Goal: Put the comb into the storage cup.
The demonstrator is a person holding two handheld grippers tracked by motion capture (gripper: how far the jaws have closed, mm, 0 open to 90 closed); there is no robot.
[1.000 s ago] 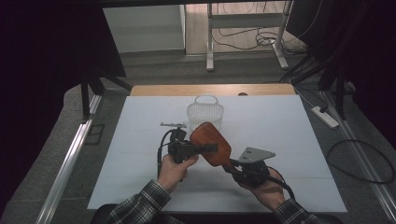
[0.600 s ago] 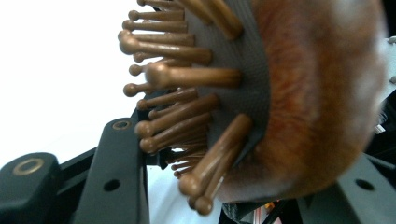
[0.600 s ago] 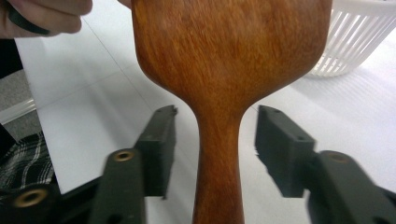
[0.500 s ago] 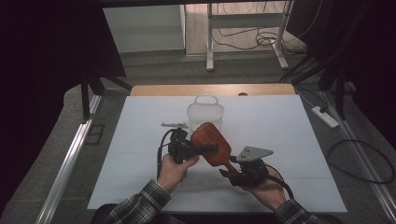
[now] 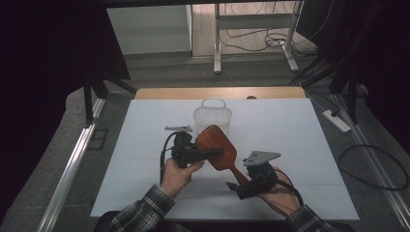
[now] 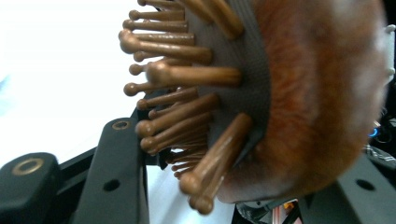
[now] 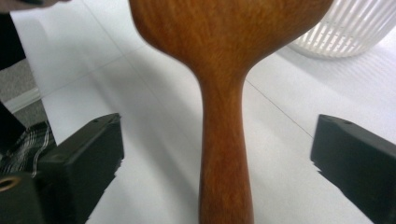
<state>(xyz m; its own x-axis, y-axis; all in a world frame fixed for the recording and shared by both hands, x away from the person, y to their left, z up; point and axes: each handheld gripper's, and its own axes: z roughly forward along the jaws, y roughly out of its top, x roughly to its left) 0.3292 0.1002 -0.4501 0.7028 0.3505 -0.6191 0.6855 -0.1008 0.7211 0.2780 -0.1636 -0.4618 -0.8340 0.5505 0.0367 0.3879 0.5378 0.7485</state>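
The reddish-brown wooden paddle hairbrush (image 5: 216,145) sits mid-air above the white table (image 5: 300,130), head pinched by our left gripper (image 5: 210,153). Right gripper (image 5: 235,186) is spread wide around the handle, not clamping. White ribbed plastic basket (image 5: 212,116) behind looks empty, so we're guessing nothing's dropped in yet.

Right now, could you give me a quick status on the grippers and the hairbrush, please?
Left gripper shut on hairbrush head. Right gripper open, jaws astride the handle. White basket behind, apart.
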